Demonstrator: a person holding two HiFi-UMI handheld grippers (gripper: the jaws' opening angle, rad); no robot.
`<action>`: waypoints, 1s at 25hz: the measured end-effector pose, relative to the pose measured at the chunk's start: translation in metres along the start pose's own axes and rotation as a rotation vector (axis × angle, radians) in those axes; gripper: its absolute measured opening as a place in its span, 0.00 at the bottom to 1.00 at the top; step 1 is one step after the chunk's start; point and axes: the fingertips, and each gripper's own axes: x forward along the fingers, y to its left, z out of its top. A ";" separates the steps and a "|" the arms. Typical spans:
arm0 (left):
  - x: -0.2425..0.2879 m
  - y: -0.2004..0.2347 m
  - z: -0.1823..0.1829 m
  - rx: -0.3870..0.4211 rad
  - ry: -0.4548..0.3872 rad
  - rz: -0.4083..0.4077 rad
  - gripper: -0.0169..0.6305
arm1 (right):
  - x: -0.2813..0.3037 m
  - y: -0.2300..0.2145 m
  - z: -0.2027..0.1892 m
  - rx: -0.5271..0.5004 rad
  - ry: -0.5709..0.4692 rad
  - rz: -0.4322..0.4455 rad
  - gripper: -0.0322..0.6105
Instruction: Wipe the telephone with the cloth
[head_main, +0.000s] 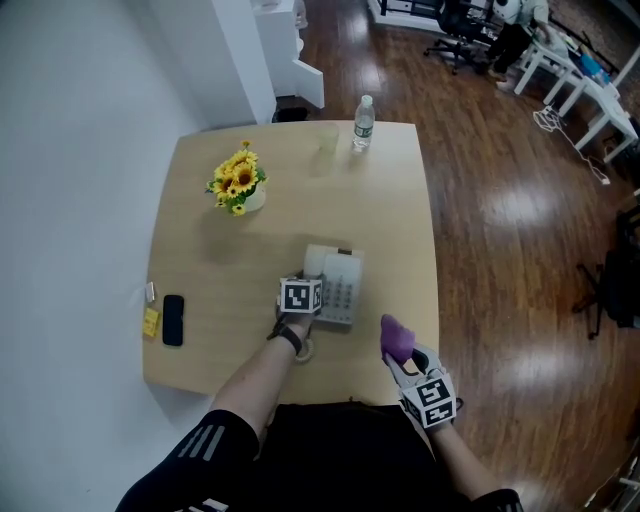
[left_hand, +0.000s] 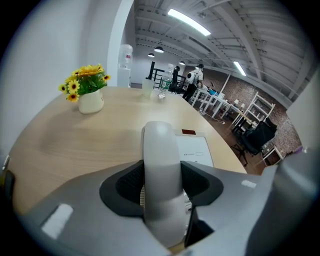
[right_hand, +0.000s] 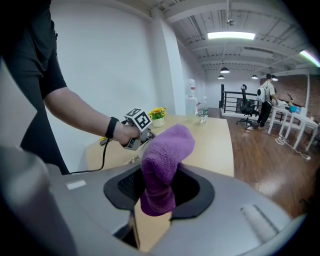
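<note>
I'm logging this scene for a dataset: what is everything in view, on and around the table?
table: 1, light wood, middle
telephone: 1, pale grey, near edge of table
handset: 1, pale grey, between left gripper's jaws
cloth: 1, purple, in right gripper's jaws
flowers: 1 pot, yellow in white, far left of table
bottle: 1, clear, far edge
cup: 1, clear, beside bottle
mobile: 1, black, left edge
yellow item: 1, beside mobile
left gripper: 1, grey, closed on handset
right gripper: 1, grey, closed on cloth, off table's near right corner
</note>
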 end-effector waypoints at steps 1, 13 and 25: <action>-0.004 -0.002 0.002 -0.007 -0.012 -0.024 0.36 | -0.001 -0.001 0.001 -0.001 -0.005 0.000 0.27; -0.145 -0.056 0.053 -0.142 -0.317 -0.711 0.35 | 0.014 -0.008 0.062 -0.069 -0.108 0.003 0.27; -0.301 -0.061 0.075 -0.298 -0.577 -1.228 0.35 | 0.029 0.099 0.240 -0.395 -0.325 0.190 0.27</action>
